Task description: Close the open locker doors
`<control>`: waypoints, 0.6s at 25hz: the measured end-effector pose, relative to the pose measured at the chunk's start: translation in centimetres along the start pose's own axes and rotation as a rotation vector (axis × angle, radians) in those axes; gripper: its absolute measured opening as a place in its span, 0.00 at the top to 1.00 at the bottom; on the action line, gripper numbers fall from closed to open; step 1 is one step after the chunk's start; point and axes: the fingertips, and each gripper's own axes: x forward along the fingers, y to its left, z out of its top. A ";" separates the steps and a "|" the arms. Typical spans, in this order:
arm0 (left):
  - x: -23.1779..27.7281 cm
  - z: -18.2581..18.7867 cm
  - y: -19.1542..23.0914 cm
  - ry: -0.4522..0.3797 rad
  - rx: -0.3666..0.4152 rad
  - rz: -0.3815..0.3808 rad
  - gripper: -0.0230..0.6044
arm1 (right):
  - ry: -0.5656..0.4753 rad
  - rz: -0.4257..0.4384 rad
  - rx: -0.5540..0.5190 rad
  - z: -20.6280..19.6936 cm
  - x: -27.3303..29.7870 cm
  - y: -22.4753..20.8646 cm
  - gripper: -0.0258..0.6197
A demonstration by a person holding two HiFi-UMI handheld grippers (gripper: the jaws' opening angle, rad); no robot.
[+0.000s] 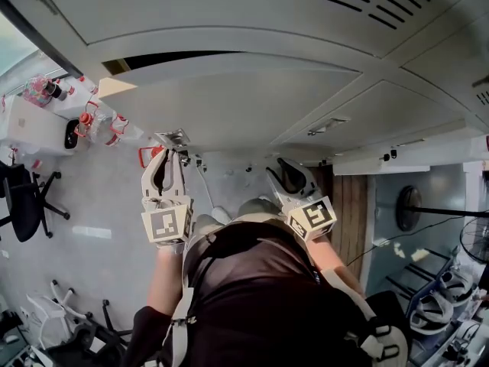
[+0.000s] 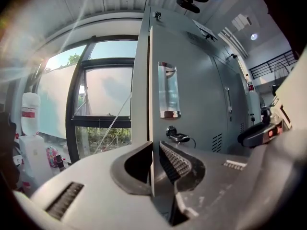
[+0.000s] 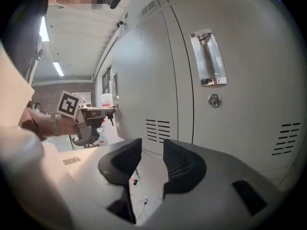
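Below the bank of pale grey lockers (image 1: 252, 21), a pale grey floor (image 1: 99, 197) is stretching out to a white bench (image 1: 30, 125) that is carrying clear bottles with red caps (image 1: 95, 121). Black office chairs (image 1: 27, 197) are standing beside it and a strip of wood panelling (image 1: 353, 212) is showing to the right. In the left gripper view a big window (image 2: 103, 104) is letting daylight in past the end of the row. The locker door (image 2: 196, 80) is standing ajar at the left end, with a dark gap (image 1: 153, 58) showing above it in the head view, and the left claw (image 2: 154, 148) is pinching its free edge just below the chrome recessed handle (image 2: 169, 90). The right claw (image 3: 152, 145) is hanging spread with nothing between its jaws, in front of a shut locker with a round keyhole (image 3: 214, 100). Black-and-white square markers are showing on both cubes, and a white bottle (image 2: 29, 116) by the window is wearing a red label whose print is too small to read. The person's dark-shirted torso (image 1: 252, 297) is covering the floor beneath the claws, and the frame is cutting off the upper lockers
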 end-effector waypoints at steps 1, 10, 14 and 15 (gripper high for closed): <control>0.2 -0.2 0.0 0.011 0.003 -0.004 0.90 | 0.000 -0.007 0.003 -0.1 0.0 -0.1 0.73; 2.0 -1.4 0.2 0.048 0.028 -0.042 0.90 | 0.000 -0.060 0.024 -0.5 -0.2 -0.1 0.73; 2.6 -2.1 0.1 0.067 0.023 -0.060 0.90 | -0.002 -0.081 0.031 -0.7 -0.3 -0.1 0.73; 2.7 -2.3 0.1 0.073 0.024 -0.058 0.90 | -0.001 -0.086 0.035 -0.7 -0.3 -0.2 0.73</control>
